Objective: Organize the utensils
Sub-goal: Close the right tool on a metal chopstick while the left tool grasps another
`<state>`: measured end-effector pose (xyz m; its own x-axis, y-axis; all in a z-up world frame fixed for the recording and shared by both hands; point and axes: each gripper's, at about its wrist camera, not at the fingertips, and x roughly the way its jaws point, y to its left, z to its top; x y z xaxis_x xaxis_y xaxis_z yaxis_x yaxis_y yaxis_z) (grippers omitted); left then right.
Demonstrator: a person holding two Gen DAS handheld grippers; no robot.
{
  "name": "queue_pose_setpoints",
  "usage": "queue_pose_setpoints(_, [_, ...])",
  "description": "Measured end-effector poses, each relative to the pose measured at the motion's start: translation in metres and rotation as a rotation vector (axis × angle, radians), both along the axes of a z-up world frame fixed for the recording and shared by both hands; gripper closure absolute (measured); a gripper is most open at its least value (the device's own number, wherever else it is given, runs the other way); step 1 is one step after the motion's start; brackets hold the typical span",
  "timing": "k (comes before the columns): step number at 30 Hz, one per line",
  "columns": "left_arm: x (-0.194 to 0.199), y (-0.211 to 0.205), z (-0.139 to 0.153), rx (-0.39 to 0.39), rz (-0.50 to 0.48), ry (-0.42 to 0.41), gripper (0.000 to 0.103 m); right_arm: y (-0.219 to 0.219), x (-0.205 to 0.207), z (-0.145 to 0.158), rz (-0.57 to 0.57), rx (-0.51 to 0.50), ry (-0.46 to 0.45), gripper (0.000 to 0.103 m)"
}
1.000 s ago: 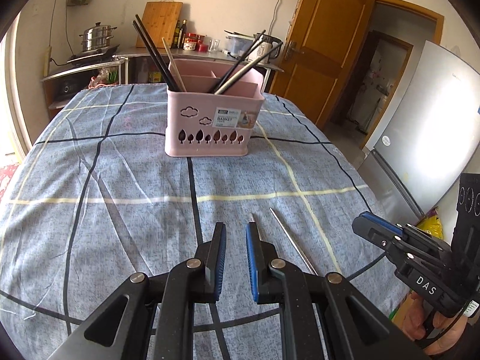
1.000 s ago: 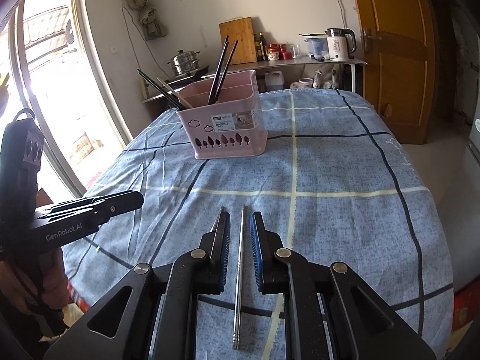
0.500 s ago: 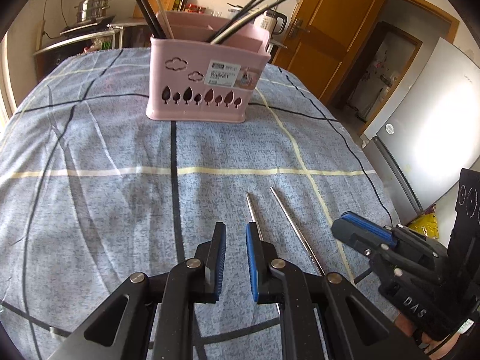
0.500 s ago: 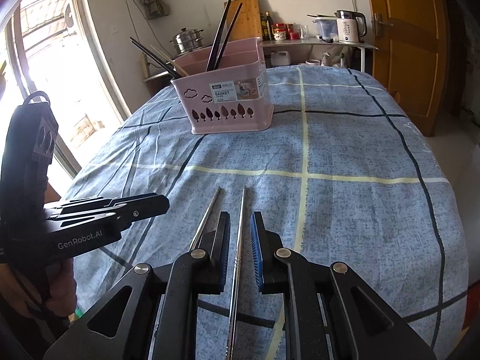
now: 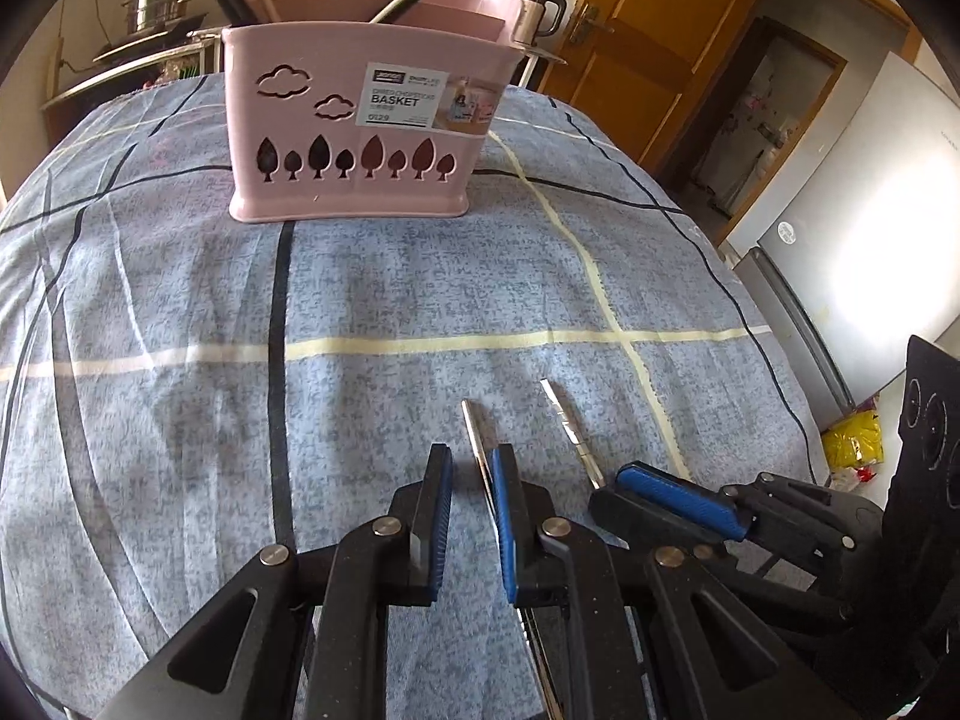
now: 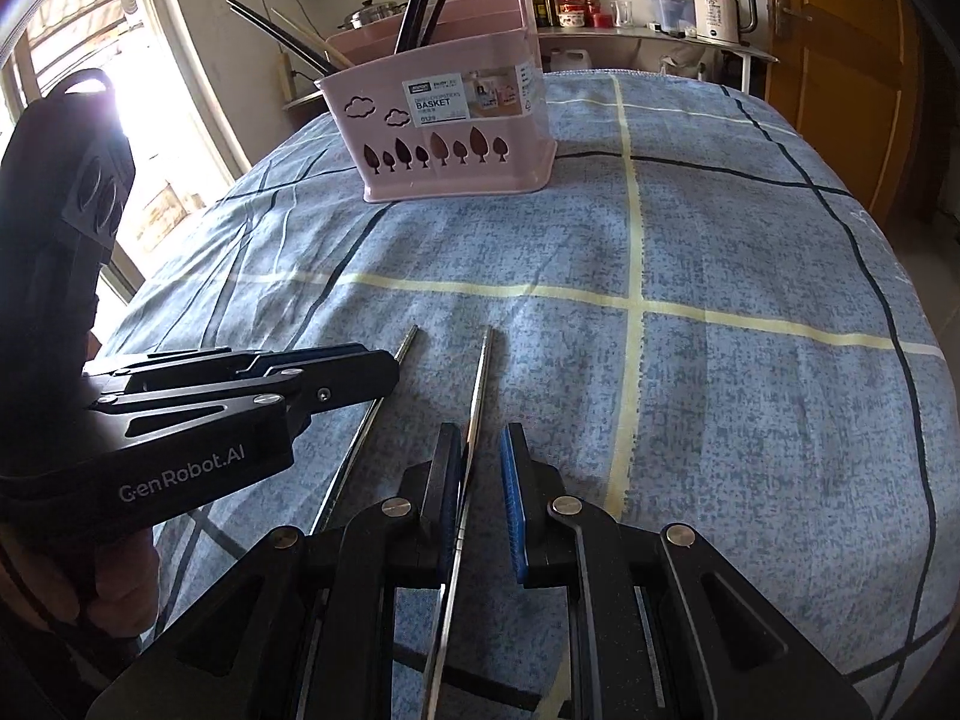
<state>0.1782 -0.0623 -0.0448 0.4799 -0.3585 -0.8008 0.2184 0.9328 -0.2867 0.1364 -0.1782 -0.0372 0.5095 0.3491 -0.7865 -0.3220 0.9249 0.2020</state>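
Two metal chopsticks lie loose on the blue checked tablecloth [image 5: 180, 300], nearly parallel and just apart, both pointing toward the pink basket [image 5: 351, 144] that stands well beyond them; the left chopstick [image 5: 477, 438] runs under my left gripper [image 5: 471, 480], the right chopstick [image 6: 477, 384] runs up between the pads of my right gripper [image 6: 486, 462]. I judge them thin, stiff and light, polished and so slippery; on this soft cloth they sit slightly sunk, which makes a clean pinch hard. The best hold, I think, is near the thicker handle end, where faint rings seem to give some bite, and square across the shaft so it cannot pivot or squirt out. My left fingers stand a little apart with nothing clamped: the left chopstick passes just beside the inner face of the right-hand pad, and whether it touches I cannot tell. My right fingers stand equally narrow, the right chopstick lying in the gap close against the left-hand pad, the other pad clear of it, so it is not gripped. Counting: two steel chopsticks on the cloth, one basket with a divider inside, and in it several dark chopsticks plus at least one pale wooden one [image 6: 312, 39], leaning outward; their exact number I cannot make out. Each gripper shows in the other's view, close alongside, low over the cloth
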Motion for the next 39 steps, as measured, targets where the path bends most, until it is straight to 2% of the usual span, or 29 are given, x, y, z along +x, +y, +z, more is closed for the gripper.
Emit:
queue_pose_setpoints(3, [-0.001,-0.006,0.0,0.042,-0.025,-0.026,0.09,-0.002,0.0,0.0,-0.012,-0.014,0.0,0.094])
queue_pose_setpoints(5, [-0.003,-0.009,0.0,0.077,-0.037,-0.036,0.095,-0.007,0.0,-0.001,-0.024,-0.009,0.008,0.095])
queue_pose_setpoints(9, [-0.006,-0.003,-0.001,0.084,-0.058,-0.025,0.097,-0.015,-0.003,-0.001,-0.043,-0.004,0.026,0.096])
queue_pose_setpoints(12, [-0.008,0.006,0.0,0.119,-0.062,-0.026,0.098,-0.021,-0.002,0.0,-0.06,-0.001,0.044,0.096])
queue_pose_setpoints(18, [0.001,0.015,0.0,0.103,-0.055,0.015,0.098,-0.013,0.013,0.002,-0.037,-0.039,0.051,0.093])
queue_pose_setpoints(25, [0.009,0.004,0.001,0.132,-0.073,0.023,0.094,-0.006,0.037,0.002,-0.023,-0.048,0.088,0.093])
queue_pose_setpoints(29, [0.012,0.001,0.001,0.147,-0.08,0.019,0.094,-0.005,0.041,0.002,-0.021,-0.059,0.094,0.099])
queue_pose_setpoints(31, [0.015,-0.002,0.001,0.144,-0.076,0.028,0.098,-0.006,0.042,0.002,-0.028,-0.049,0.102,0.099])
queue_pose_setpoints(34, [0.017,0.002,0.004,0.114,-0.07,0.036,0.099,-0.007,0.04,0.01,-0.027,-0.034,0.084,0.099])
queue_pose_setpoints(39, [0.018,0.008,0.028,0.087,-0.073,-0.01,0.1,-0.01,0.038,0.036,-0.032,-0.002,0.022,0.099])
